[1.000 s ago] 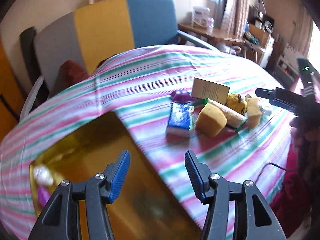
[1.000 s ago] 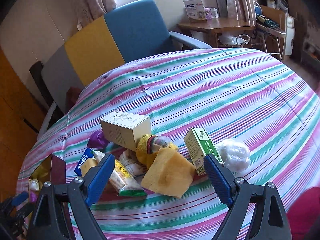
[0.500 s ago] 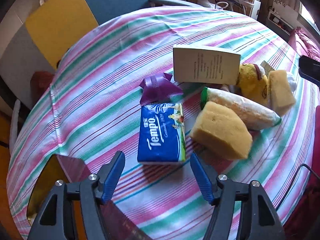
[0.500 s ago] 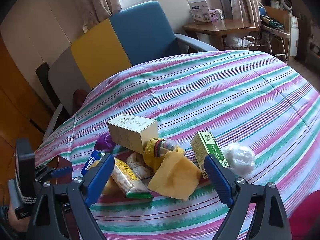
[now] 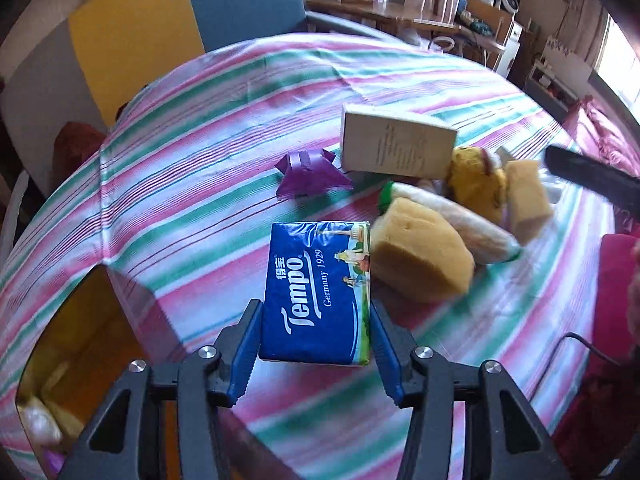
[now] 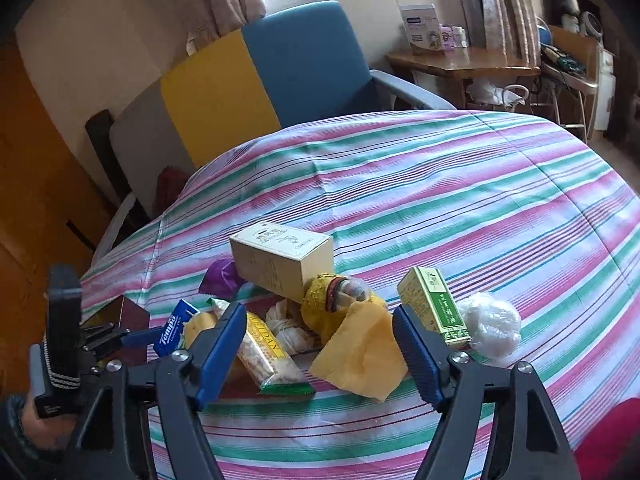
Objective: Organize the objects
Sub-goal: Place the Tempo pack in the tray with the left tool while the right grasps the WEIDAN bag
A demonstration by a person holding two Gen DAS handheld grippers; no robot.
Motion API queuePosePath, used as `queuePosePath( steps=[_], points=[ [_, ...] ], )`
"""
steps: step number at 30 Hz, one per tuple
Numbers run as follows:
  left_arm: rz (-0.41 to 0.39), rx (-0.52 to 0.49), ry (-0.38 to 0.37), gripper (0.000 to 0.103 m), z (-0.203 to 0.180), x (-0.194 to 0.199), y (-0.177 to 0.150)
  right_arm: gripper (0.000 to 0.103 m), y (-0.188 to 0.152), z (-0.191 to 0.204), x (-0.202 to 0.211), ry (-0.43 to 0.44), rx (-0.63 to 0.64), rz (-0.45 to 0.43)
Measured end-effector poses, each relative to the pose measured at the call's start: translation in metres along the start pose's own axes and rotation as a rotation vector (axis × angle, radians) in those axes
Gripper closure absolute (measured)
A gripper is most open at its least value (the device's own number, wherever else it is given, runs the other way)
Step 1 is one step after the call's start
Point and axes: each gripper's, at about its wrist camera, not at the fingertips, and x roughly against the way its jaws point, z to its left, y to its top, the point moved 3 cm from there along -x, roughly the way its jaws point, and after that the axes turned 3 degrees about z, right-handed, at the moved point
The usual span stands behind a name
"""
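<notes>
A blue Tempo tissue pack (image 5: 318, 292) lies flat on the striped tablecloth (image 5: 200, 184). My left gripper (image 5: 314, 344) is open, its blue fingers either side of the pack's near end, not squeezing it. The pack also shows in the right wrist view (image 6: 175, 326). Beside it lie a yellow sponge (image 5: 420, 262), a long snack packet (image 5: 452, 220), a purple wrapper (image 5: 308, 174) and a cream box (image 5: 396, 144). My right gripper (image 6: 320, 352) is open and empty, hovering over a flat yellow sponge (image 6: 360, 354) and the snack packet (image 6: 266, 354).
A brown-walled bin (image 5: 132, 304) with yellow inside stands at the table's left edge, holding a few items. A green box (image 6: 434, 306), a white plastic wad (image 6: 490, 326) and a yellow plush toy (image 6: 334, 300) lie in the pile. A blue and yellow chair (image 6: 256, 80) stands behind the table.
My left gripper moved from over the bin to the tissue pack and lowered until its fingers straddle the pack. My right gripper stayed nearly still.
</notes>
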Motion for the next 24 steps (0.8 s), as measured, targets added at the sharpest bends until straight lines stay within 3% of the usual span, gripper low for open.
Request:
queuePosePath(
  steps=[5, 10, 15, 24],
  points=[
    [-0.071, 0.061, -0.053, 0.051, 0.004, 0.043, -0.028, 0.045, -0.012, 0.027, -0.014, -0.007, 0.136, 0.059],
    [-0.117, 0.104, -0.080, 0.051, 0.013, 0.072, -0.054, 0.045, -0.022, 0.040, -0.038, -0.027, 0.216, 0.142],
    [-0.156, 0.161, -0.099, 0.051, 0.027, 0.095, -0.077, 0.043, -0.030, 0.049, -0.056, 0.010, 0.231, 0.224],
    [-0.168, 0.367, -0.044, 0.051, 0.085, 0.114, -0.132, 0.044, -0.044, 0.066, -0.075, 0.007, 0.319, 0.296]
  ],
)
